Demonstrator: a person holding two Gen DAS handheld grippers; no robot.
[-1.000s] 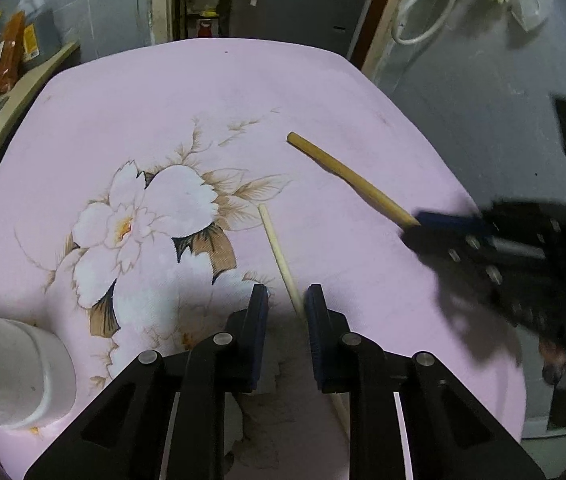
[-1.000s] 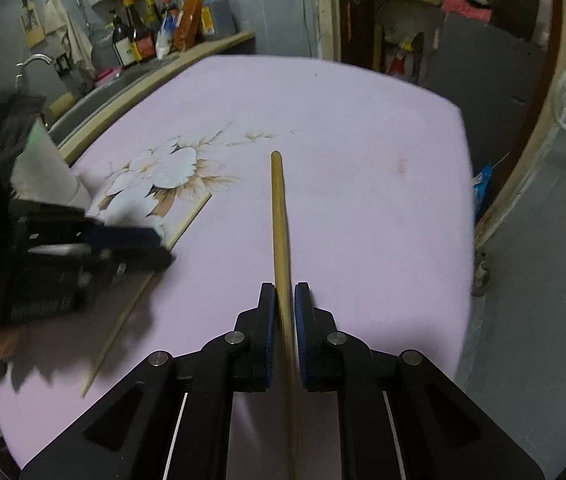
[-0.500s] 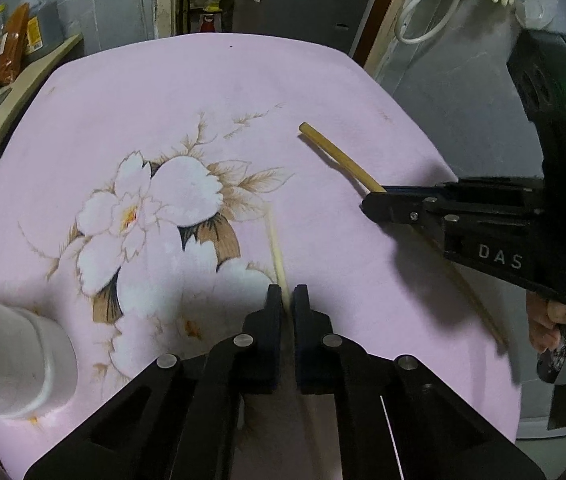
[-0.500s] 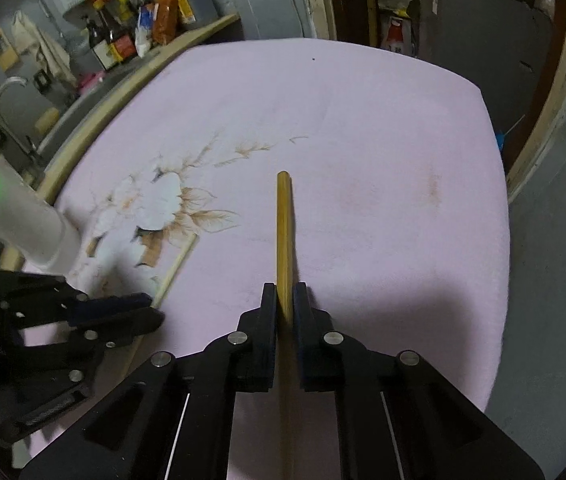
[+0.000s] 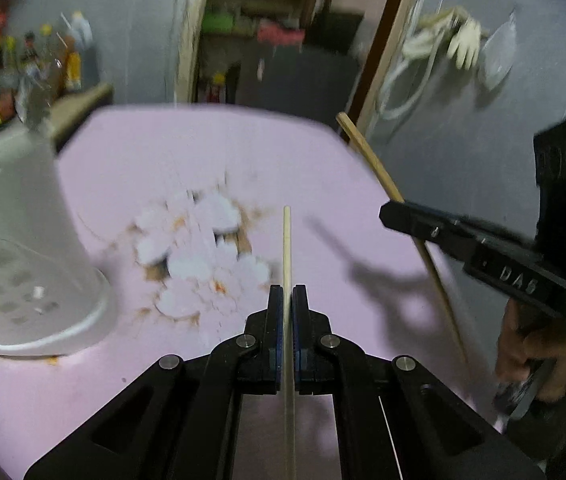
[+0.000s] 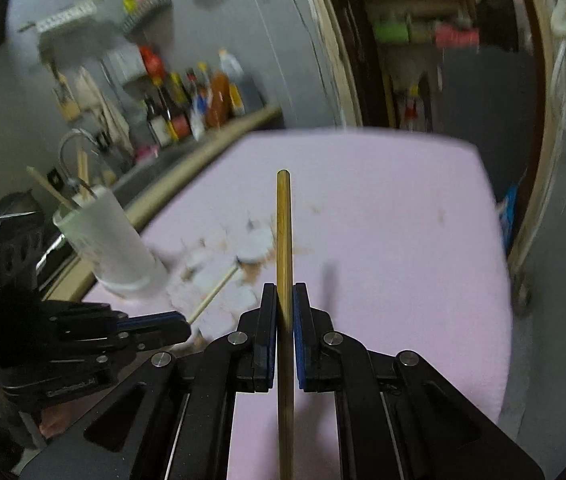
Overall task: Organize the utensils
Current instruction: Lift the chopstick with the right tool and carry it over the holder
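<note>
Left gripper: black two-finger hand-held gripper with blue pads (image 5: 288,300), lower centre of the left wrist view; also seen at lower left of the right wrist view (image 6: 179,326). Jaws pressed together, pinching the pale chopstick.
Pale chopstick: thin light-wood stick (image 5: 286,248), running straight up from between the left pads to mid-frame, its tip over the cloth; in the right wrist view it slants up and right from the left gripper (image 6: 219,286).
Right gripper: matching black gripper with blue pads (image 6: 284,300), lower centre of the right wrist view; at right of the left wrist view (image 5: 393,212). Jaws closed on the darker chopstick.
Darker chopstick: thicker golden-brown wooden stick (image 6: 284,232), upright in the frame, tip at centre; in the left wrist view it runs diagonally from upper centre-right down past the right gripper (image 5: 367,156).
Holder: white cylindrical plastic utensil cup (image 5: 31,240), left of the left wrist view, its perforated base showing; at left in the right wrist view (image 6: 111,240), with sticks standing out of its mouth.
Table: surface covered by a pink cloth (image 6: 383,220) printed with a white-and-brown flower (image 5: 203,256).
Hand: person's hand (image 5: 539,344) gripping the right gripper's handle, lower right of the left wrist view.
Background: row of sauce bottles (image 6: 195,100) on a counter at upper left, blurred; curved tap (image 6: 71,148) beside them.
</note>
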